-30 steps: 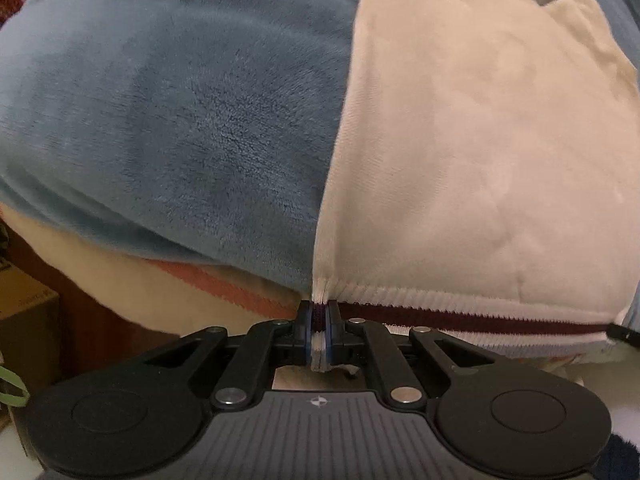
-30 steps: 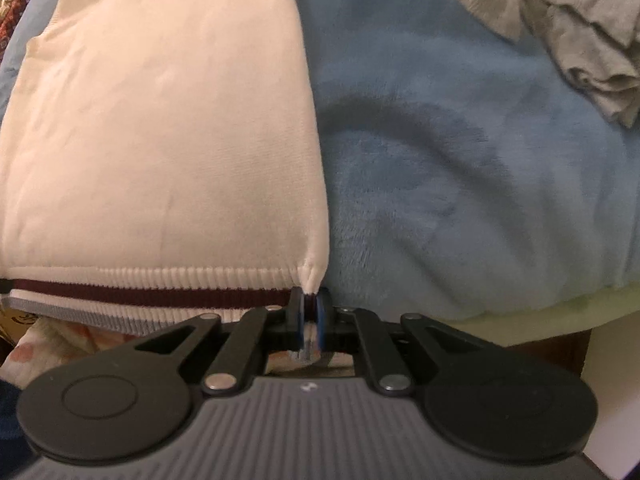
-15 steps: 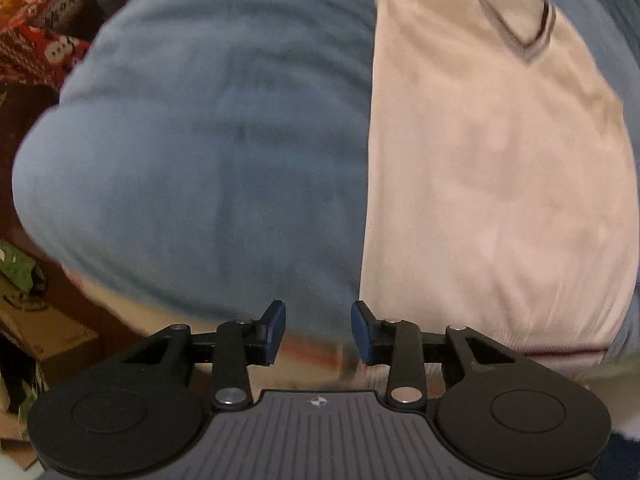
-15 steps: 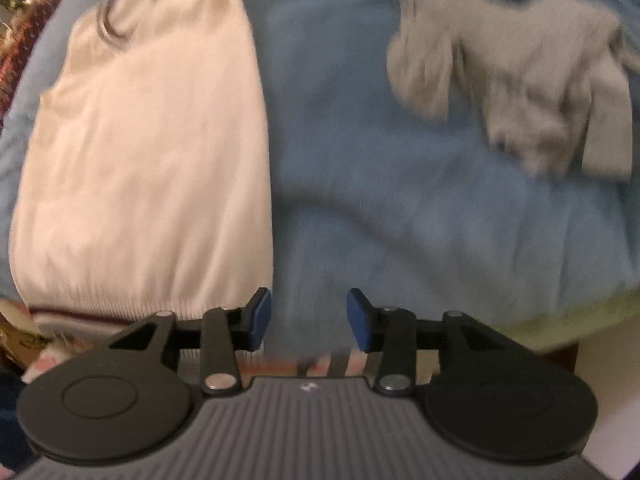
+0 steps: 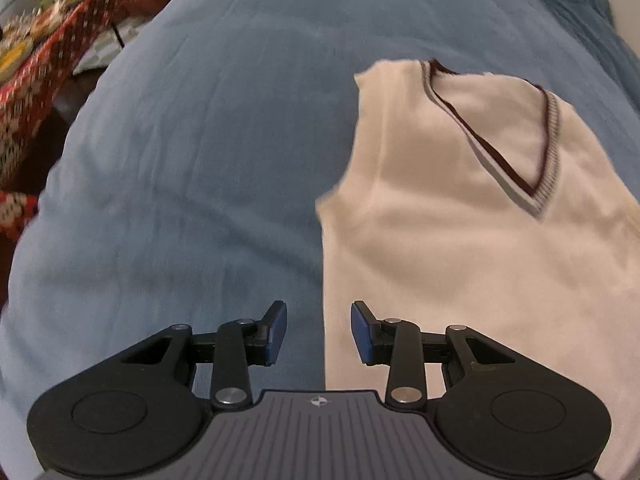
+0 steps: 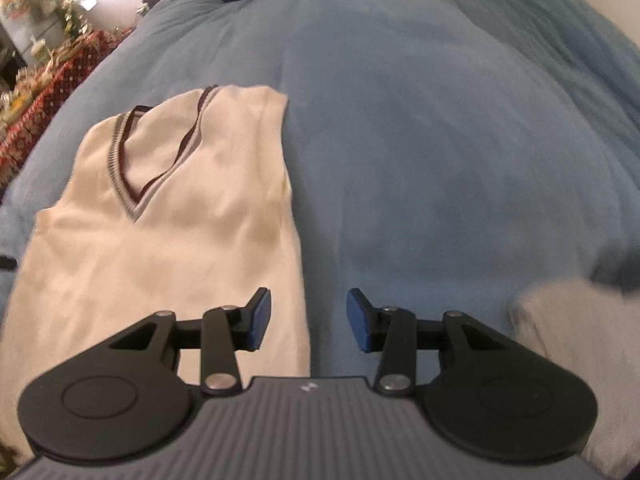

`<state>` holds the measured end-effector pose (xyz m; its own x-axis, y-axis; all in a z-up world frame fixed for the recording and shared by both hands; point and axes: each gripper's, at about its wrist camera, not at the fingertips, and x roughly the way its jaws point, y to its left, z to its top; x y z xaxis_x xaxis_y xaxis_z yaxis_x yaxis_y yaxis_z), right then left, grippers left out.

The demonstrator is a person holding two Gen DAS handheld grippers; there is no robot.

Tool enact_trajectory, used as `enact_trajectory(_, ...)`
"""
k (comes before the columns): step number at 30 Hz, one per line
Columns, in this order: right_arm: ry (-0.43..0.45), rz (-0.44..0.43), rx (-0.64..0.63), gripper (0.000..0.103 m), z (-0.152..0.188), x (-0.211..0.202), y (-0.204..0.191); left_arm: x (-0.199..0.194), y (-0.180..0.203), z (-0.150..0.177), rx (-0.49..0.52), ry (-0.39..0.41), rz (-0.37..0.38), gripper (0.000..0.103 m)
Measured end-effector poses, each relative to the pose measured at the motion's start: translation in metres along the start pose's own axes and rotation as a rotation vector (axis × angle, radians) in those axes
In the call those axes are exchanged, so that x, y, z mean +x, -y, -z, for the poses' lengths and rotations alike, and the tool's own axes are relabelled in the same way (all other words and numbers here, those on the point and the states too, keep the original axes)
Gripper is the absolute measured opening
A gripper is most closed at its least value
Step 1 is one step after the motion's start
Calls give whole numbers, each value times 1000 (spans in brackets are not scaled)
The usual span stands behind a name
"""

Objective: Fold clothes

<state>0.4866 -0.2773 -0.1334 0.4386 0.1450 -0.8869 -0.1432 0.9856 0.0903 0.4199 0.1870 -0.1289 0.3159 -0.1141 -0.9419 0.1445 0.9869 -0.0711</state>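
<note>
Lying flat: vest (image 5: 460, 248) on blanket (image 5: 200, 160) | claws apart, empty

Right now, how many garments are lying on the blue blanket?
2, maybe more. A cream vest lies flat at the left of the right wrist view; a grey garment sits blurred at its lower right edge. A dark shape at the top edge is unclear.

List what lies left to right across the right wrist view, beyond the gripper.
Red patterned cloth → cream V-neck vest → bare blue blanket → grey garment at the lower right edge.
</note>
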Motion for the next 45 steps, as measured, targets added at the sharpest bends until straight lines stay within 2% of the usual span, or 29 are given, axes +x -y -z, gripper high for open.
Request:
enact_trajectory(6, 7, -17, 14, 45, -22, 47, -2, 37, -3, -30, 1, 5, -2, 36)
enact_trajectory(7, 12, -21, 19, 37, -23, 50, -2, 40, -5, -32, -10, 4, 11, 30)
enact_trajectory(8, 18, -21, 22, 26, -24, 54, -4, 42, -6, -34, -17, 3, 29, 9)
enact_trajectory(9, 21, -15, 20, 8, -25, 55, -3, 45, -7, -35, -18, 4, 48, 8)
enact_trajectory(13, 6, -4, -3, 7, -26, 53, 3, 46, -2, -32, 43, 7, 16, 8)
enact_trajectory(17, -30, -28, 41, 8, -25, 60, 18, 51, -9, -28, 30, -21, 18, 10)
enact_trajectory(19, -26, -62, 85, 20, -27, 61, 26, 50, -12, -31, 24, -29, 35, 12)
enact_trajectory(20, -23, -76, 101, 23, -28, 60, 29, 49, -14, -33, 23, -31, 45, 21)
enact_trajectory(22, -16, -90, 103, 36, -33, 56, 32, 41, -19, -39, 10, -19, 69, 36)
enact_trajectory(23, -13, -93, 99, 38, -35, 53, 34, 36, -23, -42, 0, -6, 82, 39)
enact_trajectory(28, 40, -106, 81, 44, -61, 37, 41, 18, -38, -77, -51, 67, 124, 40)
enact_trajectory(32, 85, -117, 48, 45, -98, 44, 37, 33, -29, -117, -25, 104, 134, 40)
enact_trajectory(38, 107, -132, -132, 45, -158, 99, -1, 71, -7, -162, -13, 116, 201, 39)
enact_trajectory(42, 77, -157, -183, 45, -186, 131, -18, 87, 5, -171, 22, 99, 233, 40)
enact_trajectory(45, 39, -172, -228, 45, -193, 148, -31, 98, 12, -171, 71, 62, 234, 40)
